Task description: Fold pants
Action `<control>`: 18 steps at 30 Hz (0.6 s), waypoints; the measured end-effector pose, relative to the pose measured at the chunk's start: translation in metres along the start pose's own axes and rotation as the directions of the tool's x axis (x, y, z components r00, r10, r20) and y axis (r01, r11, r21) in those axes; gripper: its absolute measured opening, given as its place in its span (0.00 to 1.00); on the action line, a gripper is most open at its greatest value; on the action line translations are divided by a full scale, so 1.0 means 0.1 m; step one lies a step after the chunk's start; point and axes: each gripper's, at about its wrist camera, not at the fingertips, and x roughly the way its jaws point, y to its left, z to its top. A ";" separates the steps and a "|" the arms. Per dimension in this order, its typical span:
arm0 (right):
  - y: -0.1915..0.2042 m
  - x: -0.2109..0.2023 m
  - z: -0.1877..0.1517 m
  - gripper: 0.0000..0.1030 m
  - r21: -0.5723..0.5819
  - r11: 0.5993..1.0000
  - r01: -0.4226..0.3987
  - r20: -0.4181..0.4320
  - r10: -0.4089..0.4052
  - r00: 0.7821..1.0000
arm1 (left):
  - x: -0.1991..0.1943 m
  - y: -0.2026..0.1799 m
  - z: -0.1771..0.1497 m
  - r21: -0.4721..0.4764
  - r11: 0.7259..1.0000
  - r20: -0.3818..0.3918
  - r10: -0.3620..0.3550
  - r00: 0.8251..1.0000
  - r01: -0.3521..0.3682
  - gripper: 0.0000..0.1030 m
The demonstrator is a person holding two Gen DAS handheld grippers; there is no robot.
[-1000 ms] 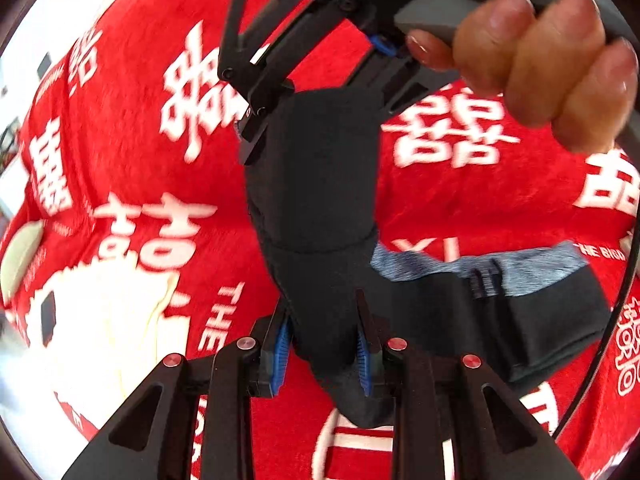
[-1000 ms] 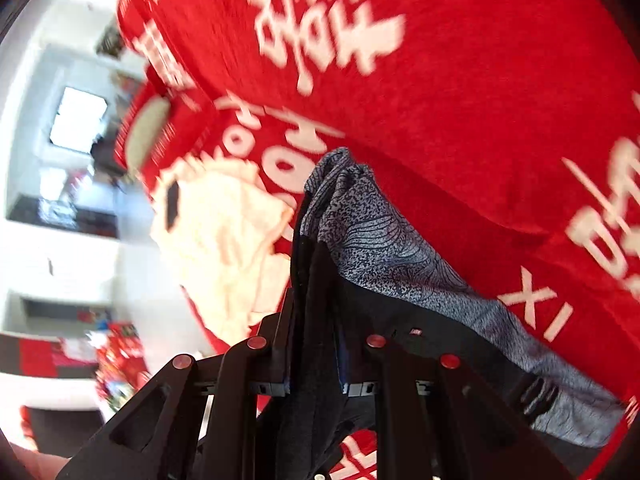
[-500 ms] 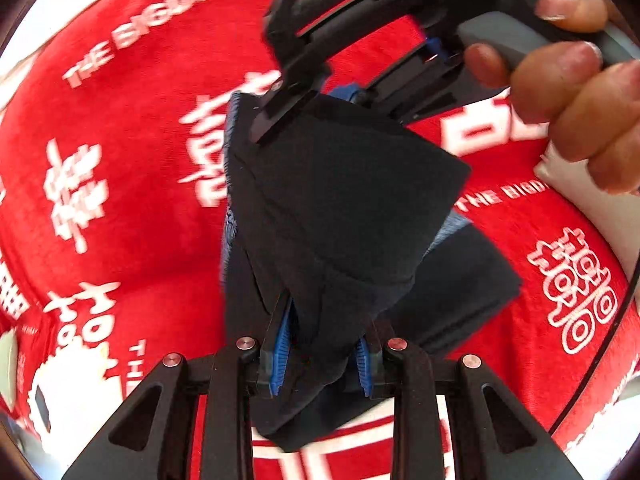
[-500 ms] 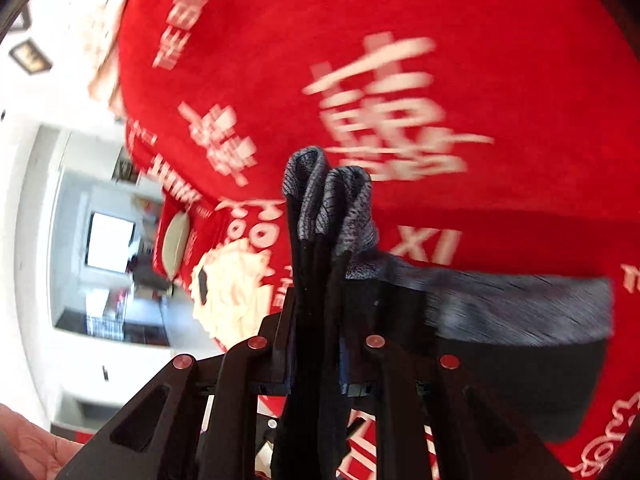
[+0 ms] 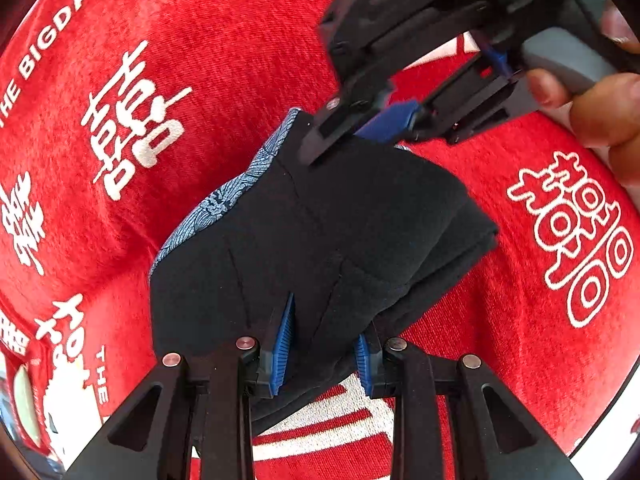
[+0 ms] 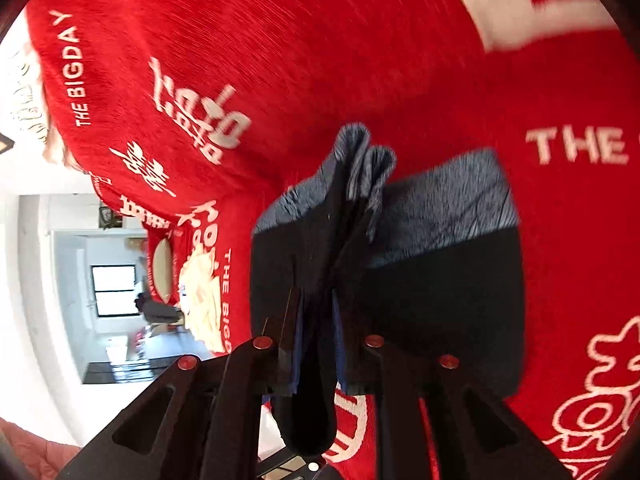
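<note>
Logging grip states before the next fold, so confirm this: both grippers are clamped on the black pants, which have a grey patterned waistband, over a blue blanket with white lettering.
One detail is wrong: the blanket is red, not blue, as both wrist views show. The rest stands: the left gripper and right gripper are both shut on the black pants, whose grey patterned waistband shows in the right wrist view.

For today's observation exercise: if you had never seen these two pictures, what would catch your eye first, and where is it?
First, the bright red blanket with white lettering that fills both views. Against it, mid-frame, lie the dark pants with a blue-grey patterned waistband. The left gripper pinches their near edge and the right gripper their far edge.
</note>
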 end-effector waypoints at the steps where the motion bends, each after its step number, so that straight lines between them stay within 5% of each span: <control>1: -0.03 0.05 0.01 0.22 0.007 1.000 -0.012 -0.011 0.012 1.000 | 0.00 -0.02 0.01 0.009 1.000 0.001 0.005 1.000 -0.005 0.28; 7: -0.04 0.19 -0.01 0.12 0.025 1.000 0.010 -0.017 -0.010 1.000 | -0.02 -0.07 0.04 0.026 0.999 0.003 0.020 1.000 -0.020 0.28; 13: 0.27 -0.18 -0.08 0.12 -0.056 0.992 -0.114 0.066 0.117 0.991 | -0.39 -0.08 0.25 0.005 1.000 0.064 -0.005 0.998 0.005 0.28; 18: 0.06 -0.42 -0.14 0.12 -0.043 0.997 -0.061 0.089 0.065 0.994 | -0.29 -0.40 0.30 0.044 0.997 0.054 -0.066 0.996 0.063 0.28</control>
